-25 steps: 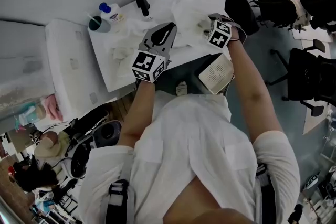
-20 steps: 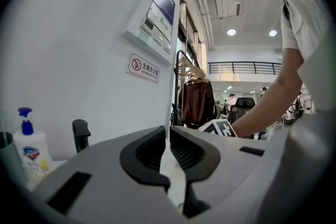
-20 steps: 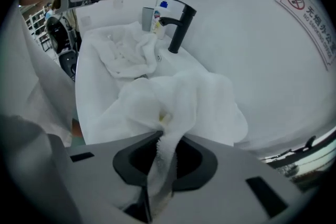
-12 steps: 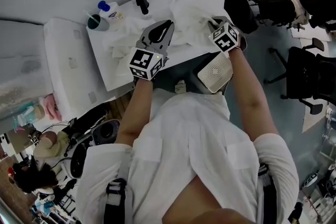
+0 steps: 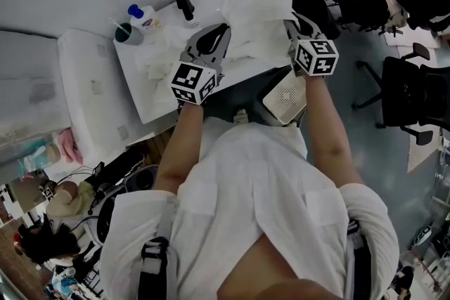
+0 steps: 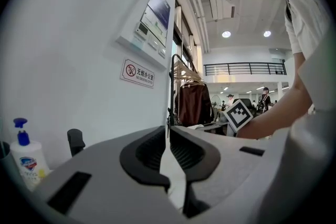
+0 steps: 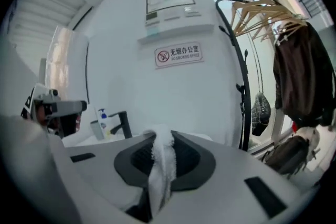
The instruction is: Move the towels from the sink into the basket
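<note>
Head view shows a person in a white shirt at a white rectangular sink [image 5: 144, 98], a two-jaw tool in each hand. The left gripper [image 5: 222, 30] and the right gripper [image 5: 290, 23] both have hold of one white terry-cloth towel [image 5: 256, 7], which is raised over the right end of the sink. Its long axis runs across the picture from one gripper to the other, and its bulk heaps up toward the wall behind.

Left gripper view shows that tool's jaws drawn together on a thin fold of the towel; the fold stands on edge between the dark pads [image 6: 197, 152] and runs straight along them toward the camera. Right gripper view shows those jaws, which have just been closing, clamped on a thicker ridge of the same cloth. The ridge stands upright at the tips and hangs down between the pads.

More white crumpled cloth [image 5: 160, 61] lies in the sink basin to the left of the left gripper. A black faucet [image 5: 182, 0] stands at the back rim, with a blue-pump soap bottle [image 5: 143, 17] and a dark round cup [image 5: 126, 32] at the sink's back left corner. A white perforated basket [image 5: 285, 98] sits below the front edge of the sink, just beside the person's right forearm, well apart from the towel.
</note>
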`<state>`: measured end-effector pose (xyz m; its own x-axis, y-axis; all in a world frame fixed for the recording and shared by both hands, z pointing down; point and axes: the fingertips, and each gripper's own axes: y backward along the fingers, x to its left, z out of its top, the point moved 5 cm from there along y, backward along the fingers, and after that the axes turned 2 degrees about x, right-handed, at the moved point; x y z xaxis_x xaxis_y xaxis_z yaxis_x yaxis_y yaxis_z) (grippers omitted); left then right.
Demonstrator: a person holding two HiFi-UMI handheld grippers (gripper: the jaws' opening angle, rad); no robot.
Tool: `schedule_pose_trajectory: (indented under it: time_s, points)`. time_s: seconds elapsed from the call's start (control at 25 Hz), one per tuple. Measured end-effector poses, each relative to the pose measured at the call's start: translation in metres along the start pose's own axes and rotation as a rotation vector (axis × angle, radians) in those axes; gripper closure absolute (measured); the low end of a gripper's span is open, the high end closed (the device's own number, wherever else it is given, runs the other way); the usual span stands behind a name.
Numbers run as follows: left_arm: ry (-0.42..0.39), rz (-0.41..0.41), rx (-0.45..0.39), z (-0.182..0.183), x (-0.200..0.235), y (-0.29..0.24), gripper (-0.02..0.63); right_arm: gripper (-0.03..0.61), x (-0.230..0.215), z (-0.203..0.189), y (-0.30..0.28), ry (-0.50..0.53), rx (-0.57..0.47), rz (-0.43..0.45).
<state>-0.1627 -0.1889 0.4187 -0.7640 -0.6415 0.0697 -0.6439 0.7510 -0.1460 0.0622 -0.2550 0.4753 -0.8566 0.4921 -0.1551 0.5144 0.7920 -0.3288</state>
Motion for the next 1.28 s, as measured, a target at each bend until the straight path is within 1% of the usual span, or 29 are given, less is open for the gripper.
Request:
schedule_pose_trajectory:
  time_s: [0.12,0.28,0.48,0.72,1.04,1.28]
  points:
    - [-0.007,-0.004,-0.005,0.004,-0.004,0.001,0.581,0.523,-0.004,0.012,0.015,-0.082,-0.086,-0.006]
    - [-0.017,-0.012,-0.017,0.008,-0.010,0.003,0.581,0.523,-0.008,0.031,0.037,-0.134,-0.191,-0.020]
    - [-0.027,-0.028,-0.030,0.016,-0.021,-0.003,0.581,0.523,-0.016,0.066,0.077,-0.119,-0.316,-0.050]
    - [-0.034,-0.043,-0.055,0.025,-0.045,-0.014,0.581,0.523,-0.034,0.085,0.134,-0.117,-0.422,-0.104]
    - [-0.038,-0.082,-0.071,0.031,-0.115,-0.029,0.581,0.523,-0.071,0.096,0.238,-0.107,-0.528,-0.183]
    - [-0.032,-0.111,-0.080,0.032,-0.176,-0.039,0.581,0.524,-0.099,0.077,0.309,-0.098,-0.516,-0.250]
